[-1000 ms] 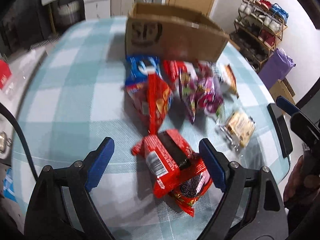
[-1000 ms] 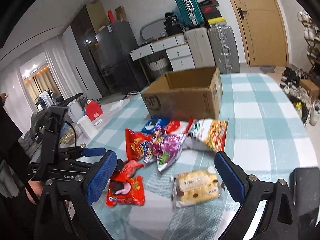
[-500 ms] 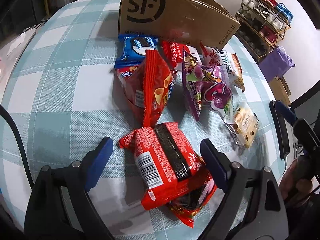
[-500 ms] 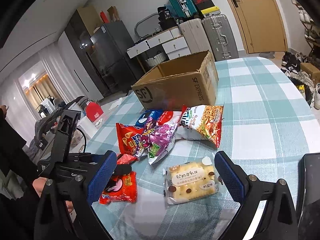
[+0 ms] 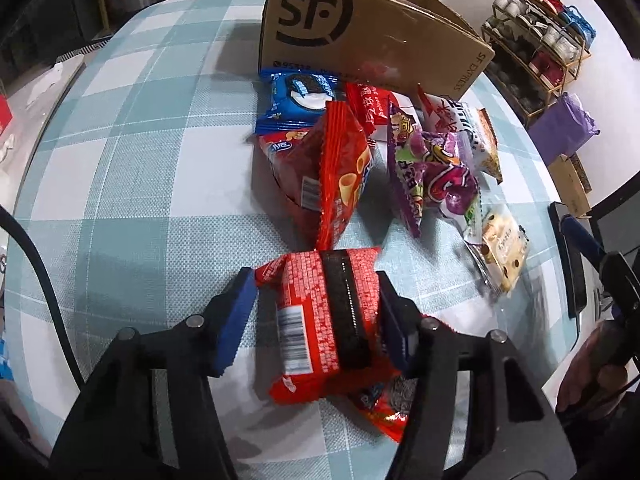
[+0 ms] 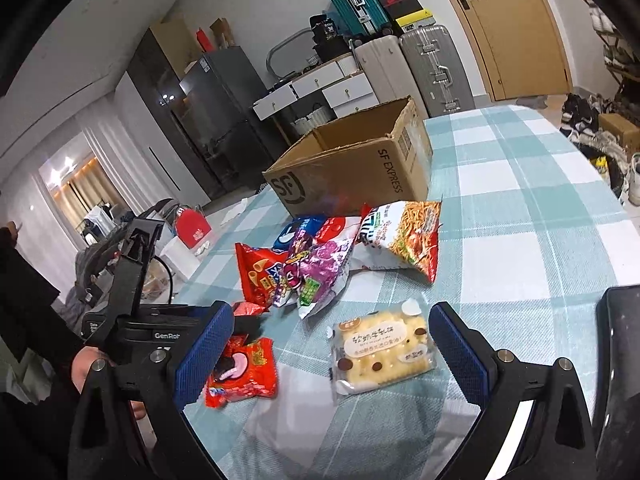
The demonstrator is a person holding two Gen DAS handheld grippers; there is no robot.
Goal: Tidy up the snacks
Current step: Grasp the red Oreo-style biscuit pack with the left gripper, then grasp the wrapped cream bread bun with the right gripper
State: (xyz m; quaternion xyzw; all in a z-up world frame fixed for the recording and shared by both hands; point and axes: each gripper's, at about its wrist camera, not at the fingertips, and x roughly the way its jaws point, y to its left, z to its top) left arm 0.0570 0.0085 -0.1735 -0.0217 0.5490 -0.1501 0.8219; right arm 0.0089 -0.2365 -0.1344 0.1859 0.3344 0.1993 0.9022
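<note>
My left gripper (image 5: 316,312) is shut on a red snack pack with a black stripe (image 5: 326,316), which lies over another red cookie pack (image 5: 384,408) on the checked table. Behind it lie a red chip bag (image 5: 328,172), a blue cookie pack (image 5: 300,96), a purple candy bag (image 5: 432,168) and a pale biscuit pack (image 5: 502,244). An open cardboard box (image 5: 360,36) stands at the back. My right gripper (image 6: 332,344) is open and empty, its fingers on either side of the biscuit pack (image 6: 384,348). The left gripper (image 6: 240,322) shows at the left of the right wrist view.
A noodle snack bag (image 6: 404,236) lies in front of the box (image 6: 352,168). A black flat device (image 6: 620,360) lies at the table's right edge. A shoe rack (image 5: 540,32) and a purple bag (image 5: 564,132) stand beyond the table. Suitcases and drawers line the far wall.
My left gripper has moved forward and shut on the red striped pack. My right gripper has come lower and closer to the biscuit pack and stays open.
</note>
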